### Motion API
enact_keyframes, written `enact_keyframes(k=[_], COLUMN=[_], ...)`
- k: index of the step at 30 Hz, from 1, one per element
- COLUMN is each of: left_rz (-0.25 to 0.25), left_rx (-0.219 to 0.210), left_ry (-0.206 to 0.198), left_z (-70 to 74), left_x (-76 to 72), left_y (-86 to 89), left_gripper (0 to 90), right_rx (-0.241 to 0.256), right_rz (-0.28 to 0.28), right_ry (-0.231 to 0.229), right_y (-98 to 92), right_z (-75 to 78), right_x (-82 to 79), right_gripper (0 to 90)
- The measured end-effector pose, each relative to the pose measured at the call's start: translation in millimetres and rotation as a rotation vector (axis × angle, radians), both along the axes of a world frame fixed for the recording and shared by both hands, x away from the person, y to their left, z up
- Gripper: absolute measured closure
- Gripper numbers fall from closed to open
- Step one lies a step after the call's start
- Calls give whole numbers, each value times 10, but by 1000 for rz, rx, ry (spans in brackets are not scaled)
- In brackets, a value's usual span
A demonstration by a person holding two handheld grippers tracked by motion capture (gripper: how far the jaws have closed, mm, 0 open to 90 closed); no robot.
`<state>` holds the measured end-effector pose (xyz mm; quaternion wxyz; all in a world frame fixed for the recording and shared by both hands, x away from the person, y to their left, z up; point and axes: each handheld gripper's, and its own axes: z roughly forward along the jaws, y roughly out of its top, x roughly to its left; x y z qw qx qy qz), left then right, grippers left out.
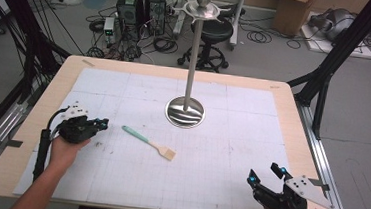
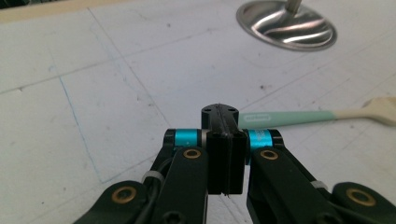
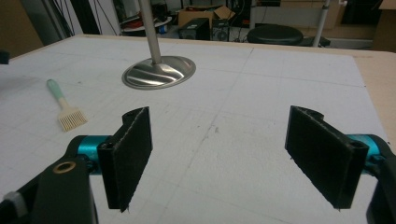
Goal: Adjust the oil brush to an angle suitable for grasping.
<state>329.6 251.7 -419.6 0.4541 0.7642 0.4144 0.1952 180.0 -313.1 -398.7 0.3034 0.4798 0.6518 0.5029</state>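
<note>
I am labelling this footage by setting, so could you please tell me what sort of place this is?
Most likely a lab or workshop test bench: a gridded white mat covers the table, computer towers and loose cables sit on the floor behind, and black frame struts flank the table.

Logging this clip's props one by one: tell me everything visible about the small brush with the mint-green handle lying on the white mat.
The small brush with the mint-green handle lies flat on the white gridded mat, apart from both grippers. Its slim handle, plastic by the look, turns cream toward a flat, pale tan bristle head pointing toward the person's right. It lies in front of the shiny steel stand base, nearer the shut left gripper, which points toward the handle end.
</note>
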Motion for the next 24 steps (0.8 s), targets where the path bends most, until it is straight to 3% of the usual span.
enact_keyframes(k=[1,7,9,12,13,19,24], left_rz=[-9,-14,-31,-31,-37,-33,-52], left_rx=[24,37,75,55,79,59,59], left_ry=[13,18,38,64,92,91,113], left_z=[-27,-24,-46,-103,-162,-213,-259], left_x=[28,183,297,356,390,426,465], left_y=[-49,-148,-230,-266,-273,-290,-287], left_gripper=[897,897,897,897,897,897,897], right_rx=[1,2,-1,-11,-10,-9,-10], right_rz=[-1,5,10,15,13,12,15], right_ry=[2,10,8,5,8,15,9], right_y=[-1,10,17,18,17,2,5], right_z=[-2,-9,-8,-9,-9,-18,-14], right_x=[1,8,11,19,19,22,26], right_gripper=[218,218,218,218,218,218,219])
